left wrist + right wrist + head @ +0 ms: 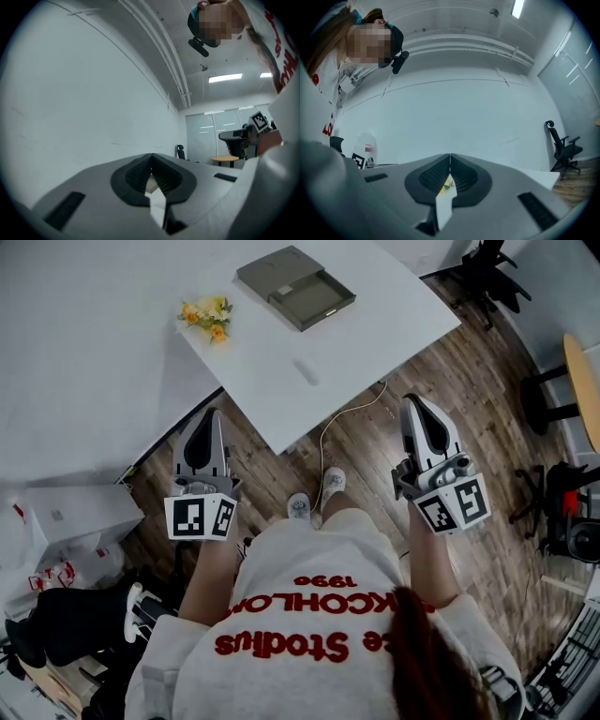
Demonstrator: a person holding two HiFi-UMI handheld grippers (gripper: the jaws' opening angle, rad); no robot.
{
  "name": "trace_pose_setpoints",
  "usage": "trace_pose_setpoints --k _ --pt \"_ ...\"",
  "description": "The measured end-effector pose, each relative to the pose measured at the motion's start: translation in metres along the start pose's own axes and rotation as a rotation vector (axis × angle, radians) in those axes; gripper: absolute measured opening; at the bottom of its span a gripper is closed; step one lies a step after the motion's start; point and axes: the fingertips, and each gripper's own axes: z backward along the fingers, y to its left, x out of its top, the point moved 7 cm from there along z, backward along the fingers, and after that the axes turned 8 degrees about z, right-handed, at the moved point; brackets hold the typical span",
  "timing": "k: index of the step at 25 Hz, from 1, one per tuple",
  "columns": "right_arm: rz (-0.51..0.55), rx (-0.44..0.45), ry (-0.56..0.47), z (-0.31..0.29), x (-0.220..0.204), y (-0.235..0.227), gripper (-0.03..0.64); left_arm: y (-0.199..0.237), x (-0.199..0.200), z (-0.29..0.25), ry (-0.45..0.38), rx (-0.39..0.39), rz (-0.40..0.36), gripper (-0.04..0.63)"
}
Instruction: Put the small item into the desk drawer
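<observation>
A small pale oblong item (307, 372) lies on the white desk (394, 306), near its front edge. Behind it stands a grey desk drawer unit (277, 270) with its drawer (319, 296) pulled open toward me. Both grippers hang in front of the desk, off its edge and above the wooden floor. The left gripper (205, 416) (151, 159) is shut with nothing in it. The right gripper (413, 401) (450, 159) is also shut and holds nothing. Each gripper view shows mostly the white wall past the closed tips.
A bunch of yellow flowers (208, 317) lies at the desk's left edge. A white cable (347, 413) trails down to the floor. Office chairs (487, 273) and a round wooden table (583, 381) stand at the right, with white boxes (75, 517) at the left.
</observation>
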Motion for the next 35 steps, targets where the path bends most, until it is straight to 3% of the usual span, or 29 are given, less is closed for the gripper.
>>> trace_pose_setpoints --k 9,18,35 --pt "-0.023 0.092 -0.005 -0.05 -0.01 -0.016 0.005 0.018 -0.002 -0.012 -0.009 0.093 -0.007 0.008" --pt "-0.043 0.227 -0.003 -0.137 -0.036 -0.056 0.005 0.044 -0.015 -0.059 -0.029 0.212 -0.017 0.008" --pt "-0.073 0.486 -0.006 -0.253 -0.035 -0.146 0.005 0.034 -0.008 -0.155 -0.096 0.418 -0.08 0.008"
